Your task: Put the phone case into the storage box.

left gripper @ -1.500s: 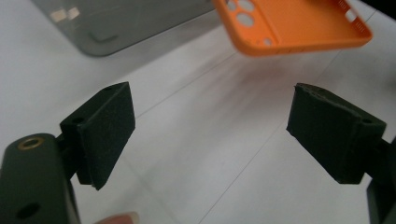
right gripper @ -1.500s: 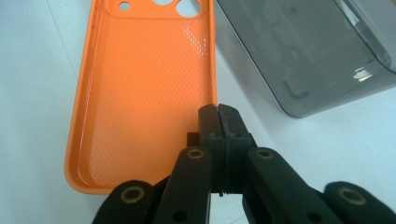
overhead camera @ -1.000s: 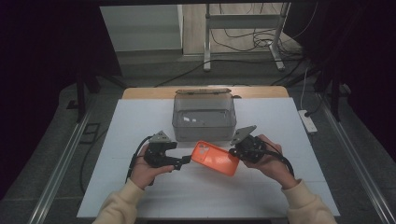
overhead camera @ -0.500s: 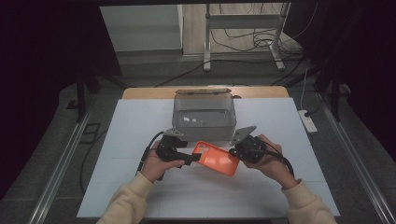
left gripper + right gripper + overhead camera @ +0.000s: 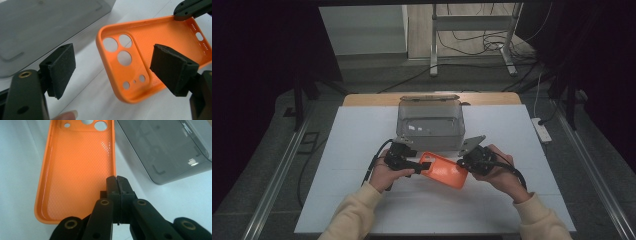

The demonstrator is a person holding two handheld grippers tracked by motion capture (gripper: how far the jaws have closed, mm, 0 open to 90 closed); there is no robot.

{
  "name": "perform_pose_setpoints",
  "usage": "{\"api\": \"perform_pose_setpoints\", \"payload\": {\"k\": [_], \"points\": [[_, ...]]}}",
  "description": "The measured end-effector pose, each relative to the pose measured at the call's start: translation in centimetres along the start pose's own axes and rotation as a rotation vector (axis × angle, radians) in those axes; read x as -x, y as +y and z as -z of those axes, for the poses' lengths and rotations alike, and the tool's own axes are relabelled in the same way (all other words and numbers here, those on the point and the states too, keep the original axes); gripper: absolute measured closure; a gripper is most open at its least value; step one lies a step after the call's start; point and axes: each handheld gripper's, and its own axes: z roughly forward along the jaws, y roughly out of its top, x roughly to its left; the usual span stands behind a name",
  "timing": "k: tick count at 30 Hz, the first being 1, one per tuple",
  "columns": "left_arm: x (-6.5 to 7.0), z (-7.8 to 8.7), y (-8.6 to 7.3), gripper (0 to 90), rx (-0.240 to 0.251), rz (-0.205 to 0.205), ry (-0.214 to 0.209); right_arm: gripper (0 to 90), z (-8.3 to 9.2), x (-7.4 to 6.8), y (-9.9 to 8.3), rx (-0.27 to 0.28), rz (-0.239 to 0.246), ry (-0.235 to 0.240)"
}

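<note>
An orange phone case is held just above the white table, inside face up. My right gripper is shut on its long edge near the bottom end; in the right gripper view the pads pinch the case rim. My left gripper is open at the case's camera-hole end. In the left gripper view its jaws have just been closing, with the corner of the case between them and the pads apart from it.
A grey translucent plastic box stands upside down just behind the case, close to both grippers. A wooden strip runs along the table's far edge. Cables and a metal stand lie on the floor beyond.
My left gripper has moved right, up to the case's camera end, and its jaws now straddle that corner. The right gripper and the case have kept still.
</note>
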Motion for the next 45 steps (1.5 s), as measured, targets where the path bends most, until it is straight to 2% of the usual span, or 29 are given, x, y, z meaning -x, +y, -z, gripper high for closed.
{"api": "perform_pose_setpoints", "payload": {"k": [6, 17, 21, 26, 30, 36, 40, 45], "points": [[-0.4, -0.7, 0.1, 21.9, -0.021, 0.024, -0.016, 89.3, 0.0, -0.1, 0.0, 0.001, 0.000, -0.002], [-0.5, -1.1, 0.0, 22.2, -0.038, 0.030, -0.026, 89.2, -0.1, -0.3, 0.2, 0.001, 0.006, -0.007], [-0.6, -1.3, 0.0, 23.0, -0.039, 0.043, -0.055, 89.3, 0.0, -0.3, 0.2, 0.002, 0.008, -0.012], [-0.5, -1.4, 0.0, 26.2, -0.041, 0.034, -0.070, 89.3, -0.1, -0.3, 0.2, 0.004, 0.008, -0.015], [-0.3, -1.4, 0.0, 34.9, -0.041, 0.025, -0.095, 89.3, -0.1, -0.2, 0.2, 0.003, 0.009, -0.018], [-0.3, -1.3, -0.1, 42.5, -0.057, 0.007, -0.074, 89.2, -0.1, -0.3, 0.1, -0.007, 0.011, -0.020], [-0.4, -1.1, -0.1, 46.7, -0.054, -0.001, -0.065, 89.2, -0.1, -0.3, 0.1, -0.007, 0.013, -0.019], [-0.5, -0.6, -0.1, 57.1, -0.039, 0.002, -0.056, 89.0, -0.1, -0.2, 0.0, -0.005, 0.011, -0.023]]}}
